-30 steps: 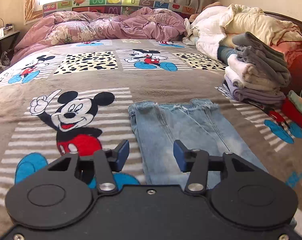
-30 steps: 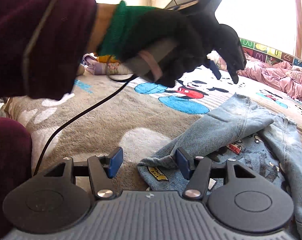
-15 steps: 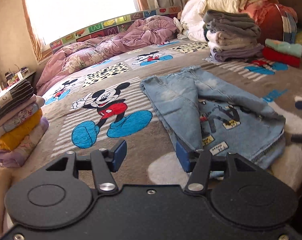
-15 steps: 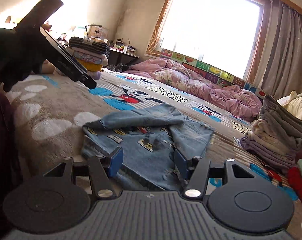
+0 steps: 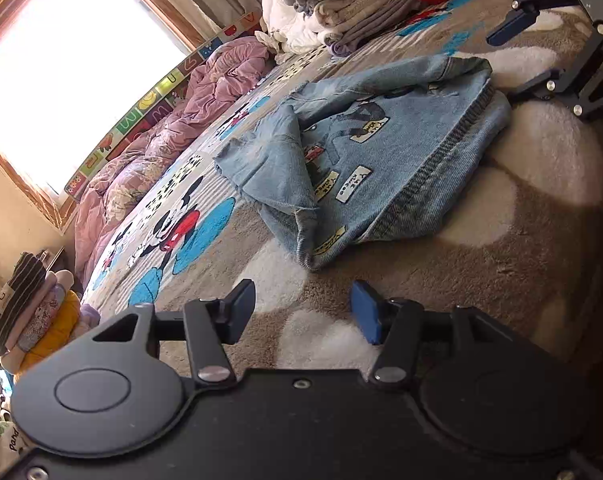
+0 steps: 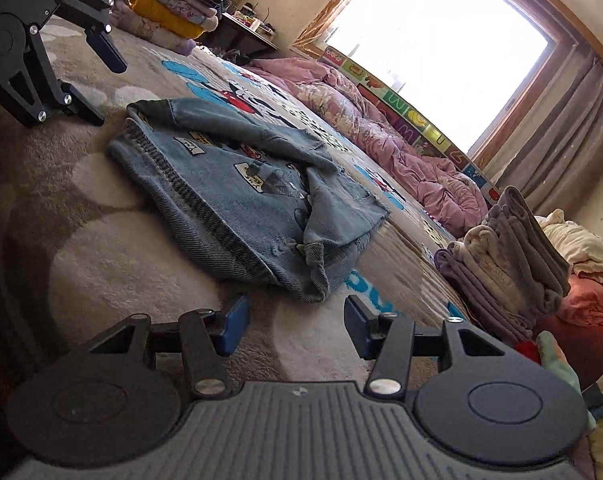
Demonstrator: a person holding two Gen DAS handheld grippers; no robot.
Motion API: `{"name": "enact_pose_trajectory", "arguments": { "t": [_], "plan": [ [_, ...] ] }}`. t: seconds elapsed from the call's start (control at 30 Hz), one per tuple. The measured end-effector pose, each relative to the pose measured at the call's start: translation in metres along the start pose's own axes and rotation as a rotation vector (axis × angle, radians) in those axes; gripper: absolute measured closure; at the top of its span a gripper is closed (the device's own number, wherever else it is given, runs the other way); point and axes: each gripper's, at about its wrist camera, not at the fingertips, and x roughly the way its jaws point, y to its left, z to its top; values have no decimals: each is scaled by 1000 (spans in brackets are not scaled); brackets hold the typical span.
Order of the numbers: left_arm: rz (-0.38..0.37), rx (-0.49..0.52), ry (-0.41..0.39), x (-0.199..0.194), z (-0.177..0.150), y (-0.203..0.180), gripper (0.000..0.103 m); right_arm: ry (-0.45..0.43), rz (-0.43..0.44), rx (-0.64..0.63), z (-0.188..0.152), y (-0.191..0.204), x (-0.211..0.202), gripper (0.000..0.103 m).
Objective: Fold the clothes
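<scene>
My left tongs point(image 5: 303, 312) and my right tongs point(image 6: 295, 326) are both released, with only the bed blanket point(image 5: 441, 276) showing between their blue pads. The right ones have just been closing a little, and nothing is between them.

The folded jeans point(image 5: 373, 160) lie on the blanket just ahead of both tongs, not touched by either. Much of them is hard to read: the cloth is doubled over itself, so I cannot tell how many layers there are. The small patches with letters are too blurred for me to read. The long stitched edge point(image 6: 197, 208) faces toward me, and the frayed leg ends point away, toward the pink quilt point(image 6: 381, 128) and the window point(image 6: 433, 44). So the long axis goes from my side to the far side of the bed.

The left view shows the right tongs at the upper right corner, cut off by the frame, beside the jeans. The right view shows the left tongs at its upper left, also cut off. The grey pile of folded clothes point(image 6: 513, 256) is much clearer in the right view; the striped and yellow pile point(image 5: 25, 316) is nearer in the left view.
</scene>
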Motion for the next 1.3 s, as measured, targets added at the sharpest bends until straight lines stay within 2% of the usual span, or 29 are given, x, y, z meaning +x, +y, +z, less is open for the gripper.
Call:
{"name": "enact_pose_trajectory", "arguments": {
  "t": [0.1, 0.23, 0.37, 0.63, 0.7, 0.73, 0.77, 0.8, 0.87, 0.93, 1.07, 1.3],
  "plan": [
    [10, -14, -16, 6, 1, 1, 51, -5, -1, 10, 2, -5, 10, 49],
    [14, 21, -39, 16, 7, -9, 56, -15, 9, 5, 4, -10, 21, 51],
    [7, 73, -66, 22, 8, -18, 68, -30, 33, 8, 4, -11, 25, 56],
    [10, 64, -94, 28, 8, -16, 69, -75, 16, -45, 3, -6, 28, 62],
    [5, 54, -86, 30, 10, -17, 76, -77, 31, -35, 3, -8, 30, 63],
    [3, 53, -81, 31, 11, -18, 78, -77, 42, -29, 3, -10, 32, 65],
    [3, 55, -74, 31, 12, -20, 85, -74, 54, -25, 4, -11, 33, 75],
    [10, 58, -65, 31, 14, -21, 92, -69, 66, -23, 5, -11, 35, 78],
    [17, 64, -54, 29, 16, -24, 96, -66, 76, -12, 7, -11, 35, 86],
    [20, 68, -49, 25, 18, -25, 97, -72, 77, 7, 9, -12, 30, 87],
    [12, 93, -51, -7, 19, -23, 98, -90, 94, 12, 12, -15, 6, 89],
    [-108, 65, -80, -100, 14, -4, 98, -149, 187, -30, 15, -17, -81, 89]
  ]
}}
